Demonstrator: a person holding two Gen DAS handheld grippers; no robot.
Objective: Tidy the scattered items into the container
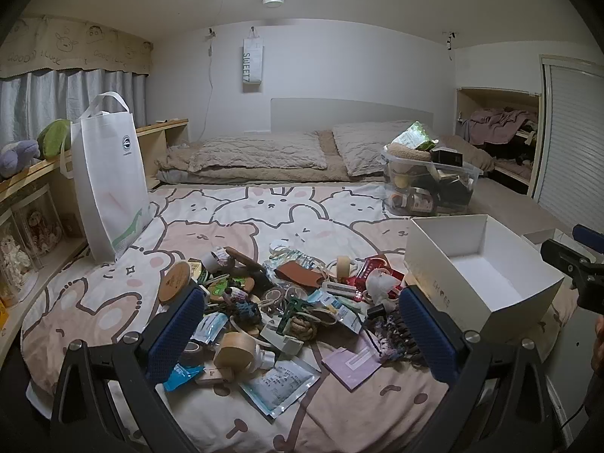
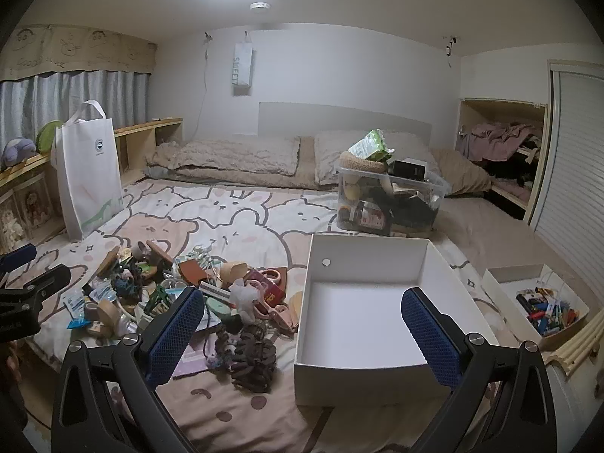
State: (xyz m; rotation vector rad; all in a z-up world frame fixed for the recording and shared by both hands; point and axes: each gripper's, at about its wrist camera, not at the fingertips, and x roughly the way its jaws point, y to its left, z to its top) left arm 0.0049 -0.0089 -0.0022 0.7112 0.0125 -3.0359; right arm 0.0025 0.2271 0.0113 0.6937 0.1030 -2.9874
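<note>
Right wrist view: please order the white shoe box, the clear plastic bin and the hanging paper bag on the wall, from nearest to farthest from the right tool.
1. White shoe box: right under the right tool, open and empty.
2. Clear plastic bin: behind the box, full.
3. Hanging paper bag: on the far wall, upper left of centre.

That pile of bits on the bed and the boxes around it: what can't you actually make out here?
- Pile, left view: lower items buried under upper ones; packet print too small to read.
- Clear tub, both views: contents overlap, dim.
- Small tray, right view: tiny, jumbled items.
- White bag: inside hidden by its own wall.
- White box: near wall hides its front floor.
</note>
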